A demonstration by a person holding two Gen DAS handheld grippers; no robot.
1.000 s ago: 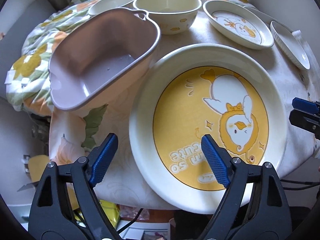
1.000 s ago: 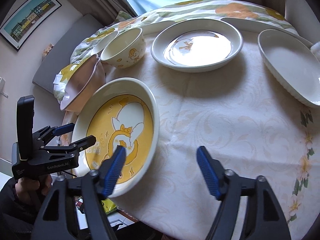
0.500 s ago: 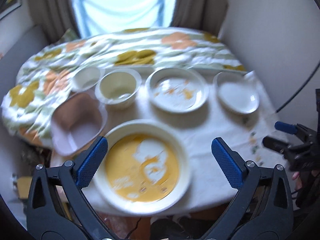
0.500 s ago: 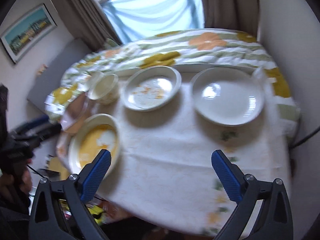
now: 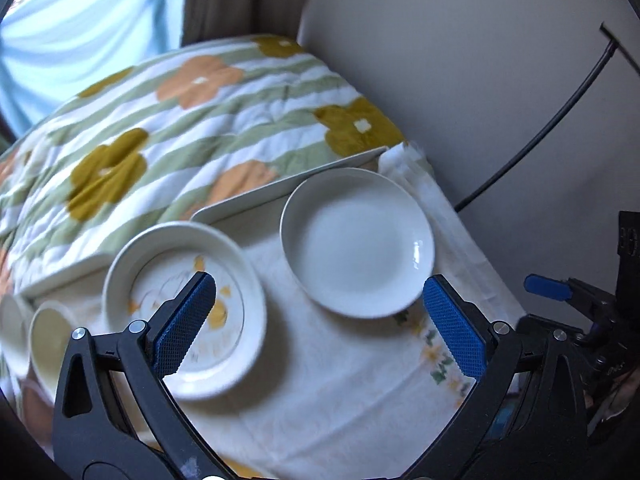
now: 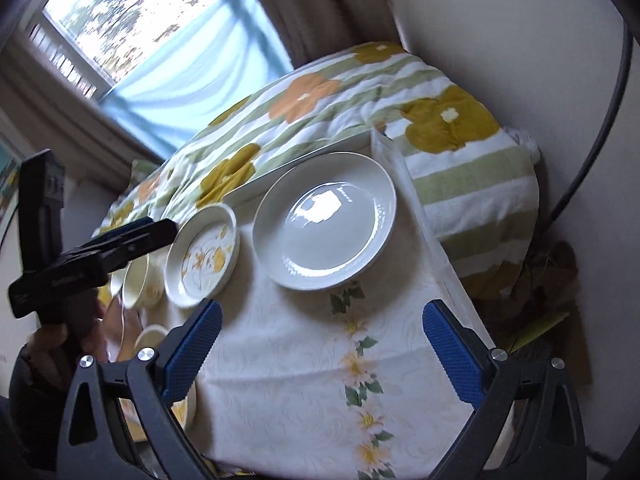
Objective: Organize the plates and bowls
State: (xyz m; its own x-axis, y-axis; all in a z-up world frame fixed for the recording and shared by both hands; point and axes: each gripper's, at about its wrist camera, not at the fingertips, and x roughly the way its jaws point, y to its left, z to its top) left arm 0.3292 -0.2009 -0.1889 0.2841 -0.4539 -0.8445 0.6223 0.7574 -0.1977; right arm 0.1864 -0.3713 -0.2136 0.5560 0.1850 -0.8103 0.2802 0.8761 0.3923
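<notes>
A plain white plate lies at the table's far right; it also shows in the right wrist view. Left of it lies a cream plate with a yellow duck print, also in the right wrist view. A cream bowl sits further left. My left gripper is open and empty, raised above the table between the two plates. My right gripper is open and empty, raised over the tablecloth in front of the white plate.
A long white tray lies behind the plates. A flowered quilt covers the far side. A wall and a black cable are close on the right. The table edge drops off at the right.
Both grippers have lifted up and swung to the right, from the yellow duck plate at the near left toward the white plate. Both stayed open and empty.
</notes>
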